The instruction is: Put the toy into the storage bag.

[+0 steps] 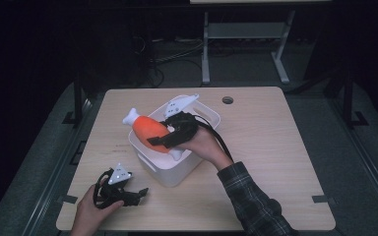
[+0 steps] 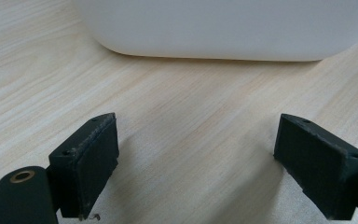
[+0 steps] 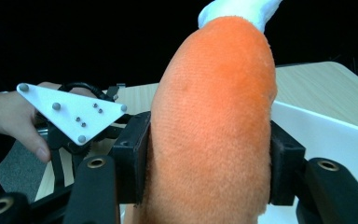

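An orange plush drumstick [image 1: 150, 129] with white ends hangs tilted over the white bin [image 1: 177, 172]. My right gripper [image 1: 163, 133] is shut on its orange middle. In the right gripper view both pads press into the plush drumstick [image 3: 214, 121] at my right gripper [image 3: 209, 163], with the white bin's rim [image 3: 326, 135] below. My left gripper [image 1: 140, 192] rests on the table in front of the bin, at the front left. Its jaws stand open with bare wood between them at my left gripper [image 2: 209, 158], facing the bin's wall [image 2: 223, 28]. The left gripper's grey plate [image 3: 70, 116] and the hand holding it appear beyond the plush.
The wooden table [image 1: 275, 147] has bare surface to the right of the bin and a round cable hole [image 1: 228, 100] at the back. A metal table frame [image 1: 246, 34] stands on the dark floor behind. The right forearm in a plaid sleeve [image 1: 246, 196] crosses the front.
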`<action>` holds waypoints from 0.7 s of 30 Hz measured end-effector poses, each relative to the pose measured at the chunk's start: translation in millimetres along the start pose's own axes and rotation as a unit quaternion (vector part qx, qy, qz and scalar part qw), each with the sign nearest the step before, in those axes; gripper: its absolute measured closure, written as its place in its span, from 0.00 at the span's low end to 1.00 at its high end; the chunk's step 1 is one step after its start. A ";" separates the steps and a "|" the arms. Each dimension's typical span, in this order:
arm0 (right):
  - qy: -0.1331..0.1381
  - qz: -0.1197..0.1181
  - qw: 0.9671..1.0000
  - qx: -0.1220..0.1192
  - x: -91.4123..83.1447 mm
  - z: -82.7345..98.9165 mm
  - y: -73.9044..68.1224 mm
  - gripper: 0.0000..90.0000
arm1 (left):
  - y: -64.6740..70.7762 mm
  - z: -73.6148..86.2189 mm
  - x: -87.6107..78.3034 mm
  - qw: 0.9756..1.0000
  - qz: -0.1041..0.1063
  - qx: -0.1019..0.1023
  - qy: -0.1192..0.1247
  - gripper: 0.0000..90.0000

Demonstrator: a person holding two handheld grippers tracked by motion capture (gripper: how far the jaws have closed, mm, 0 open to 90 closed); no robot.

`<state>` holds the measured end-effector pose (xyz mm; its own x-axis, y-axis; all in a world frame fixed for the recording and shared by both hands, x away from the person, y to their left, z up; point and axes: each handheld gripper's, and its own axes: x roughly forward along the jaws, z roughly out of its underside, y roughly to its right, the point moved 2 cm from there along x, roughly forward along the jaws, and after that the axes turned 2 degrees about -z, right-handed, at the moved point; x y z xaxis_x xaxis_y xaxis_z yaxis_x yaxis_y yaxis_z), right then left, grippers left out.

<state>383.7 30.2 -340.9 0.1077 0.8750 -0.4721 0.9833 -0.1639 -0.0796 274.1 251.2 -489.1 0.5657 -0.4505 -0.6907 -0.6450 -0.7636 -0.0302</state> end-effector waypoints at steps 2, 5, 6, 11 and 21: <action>0.001 0.001 1.000 -0.001 -0.3 0.3 -0.4 0.48 | 0.0 0.0 0.0 1.000 0.000 0.000 0.000 0.14; 0.000 -0.002 1.000 0.003 -0.3 0.6 -0.2 0.47 | 0.0 0.0 0.0 1.000 0.000 0.000 0.000 0.14; 0.000 -0.002 1.000 0.003 -0.2 0.6 0.0 0.47 | 0.0 0.0 0.0 1.000 0.000 0.000 0.000 0.14; 0.000 -0.008 1.000 0.004 0.1 0.4 -0.5 0.46 | 0.0 0.0 0.0 1.000 0.000 0.000 0.000 0.14; 0.004 -0.016 1.000 0.014 0.3 0.0 1.7 0.39 | 0.1 0.0 0.0 1.000 0.000 0.000 0.000 0.14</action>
<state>385.4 30.2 -341.2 0.0776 0.8839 -0.4611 0.9816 -0.1487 -0.1198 274.1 251.1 -489.0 0.5662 -0.4508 -0.6901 -0.6446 -0.7639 -0.0299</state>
